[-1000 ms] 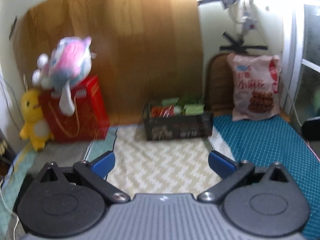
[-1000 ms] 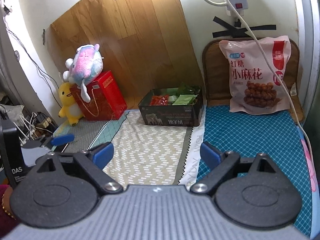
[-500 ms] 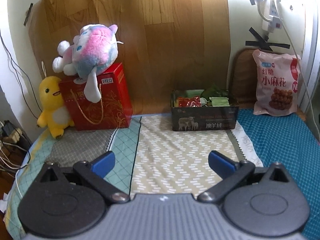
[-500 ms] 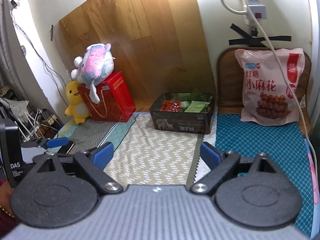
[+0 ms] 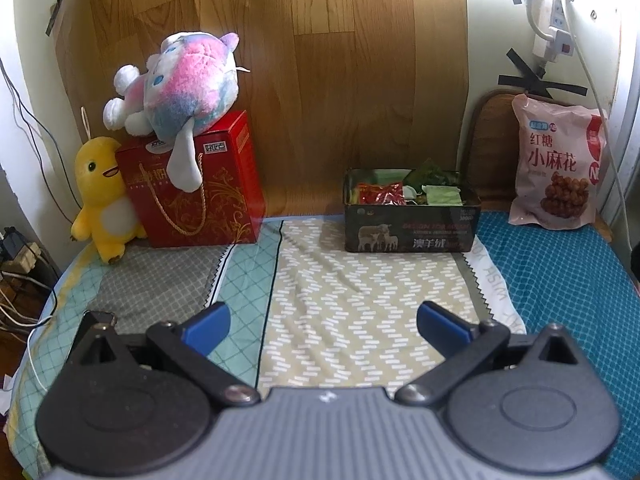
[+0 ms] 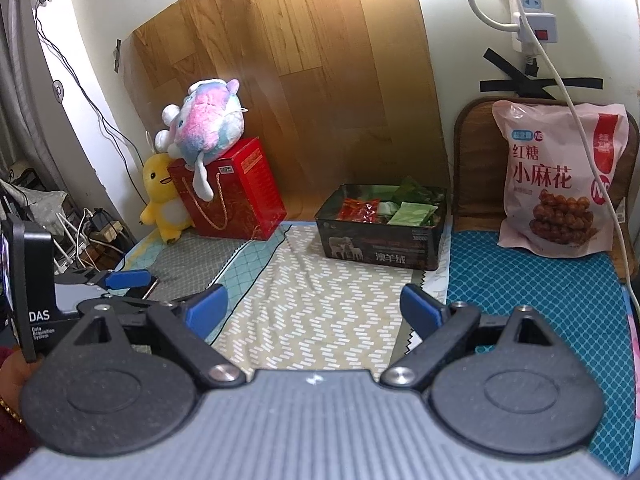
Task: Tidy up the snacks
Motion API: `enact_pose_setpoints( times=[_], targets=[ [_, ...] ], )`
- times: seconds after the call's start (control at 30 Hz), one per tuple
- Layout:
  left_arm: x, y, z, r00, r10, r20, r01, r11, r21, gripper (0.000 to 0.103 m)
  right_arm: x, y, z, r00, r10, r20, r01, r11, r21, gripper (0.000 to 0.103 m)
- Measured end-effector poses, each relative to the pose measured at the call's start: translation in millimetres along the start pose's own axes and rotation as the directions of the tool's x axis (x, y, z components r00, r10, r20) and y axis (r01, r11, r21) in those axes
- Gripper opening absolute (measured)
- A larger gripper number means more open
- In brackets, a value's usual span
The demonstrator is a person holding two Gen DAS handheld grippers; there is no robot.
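A dark tin box (image 5: 412, 232) (image 6: 384, 250) stands at the back of the cloth-covered table, holding red and green snack packets (image 5: 378, 194) (image 6: 412, 213). A large pink snack bag (image 5: 554, 164) (image 6: 560, 180) leans upright at the back right. My left gripper (image 5: 323, 322) is open over the chevron cloth, well short of the box, with nothing between its blue fingers. My right gripper (image 6: 313, 309) is open too and holds nothing. The left gripper's blue fingertips (image 6: 128, 279) show at the left of the right wrist view.
A red gift box (image 5: 196, 192) (image 6: 232, 192) stands at the back left with a pink plush (image 5: 184, 84) on top and a yellow plush (image 5: 100, 200) beside it. A wood-grain panel (image 5: 320, 60) backs the table. A power strip (image 6: 530, 4) and its cable hang at right. Cables lie off the left edge.
Both grippers have drawn back and swung left, so the tin box and snack bag look smaller and sit further right. Both stay open, holding nothing.
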State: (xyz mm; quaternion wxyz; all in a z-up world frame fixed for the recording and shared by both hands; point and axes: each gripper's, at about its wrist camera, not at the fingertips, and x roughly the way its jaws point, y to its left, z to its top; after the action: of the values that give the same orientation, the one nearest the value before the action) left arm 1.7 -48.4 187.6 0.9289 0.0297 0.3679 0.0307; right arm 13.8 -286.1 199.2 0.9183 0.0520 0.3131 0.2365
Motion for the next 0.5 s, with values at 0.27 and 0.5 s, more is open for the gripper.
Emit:
enact_pose_setpoints(
  times=[0.27, 0.5],
  targets=[
    [2.1, -3.3, 1.2, 1.000, 0.013, 0.010, -0.013, 1.000, 0.011, 0.103, 3.4, -1.9, -2.3, 1.000, 0.001, -0.005, -0.001, 1.000, 0.010, 0.095],
    [4.8, -11.6, -0.3, 0.999, 0.046, 0.024, -0.047, 0.998, 0.053, 0.103, 6.5, -5.1, -1.9, 1.000, 0.001, -0.005, -0.001, 1.000, 0.018, 0.095]
  ],
)
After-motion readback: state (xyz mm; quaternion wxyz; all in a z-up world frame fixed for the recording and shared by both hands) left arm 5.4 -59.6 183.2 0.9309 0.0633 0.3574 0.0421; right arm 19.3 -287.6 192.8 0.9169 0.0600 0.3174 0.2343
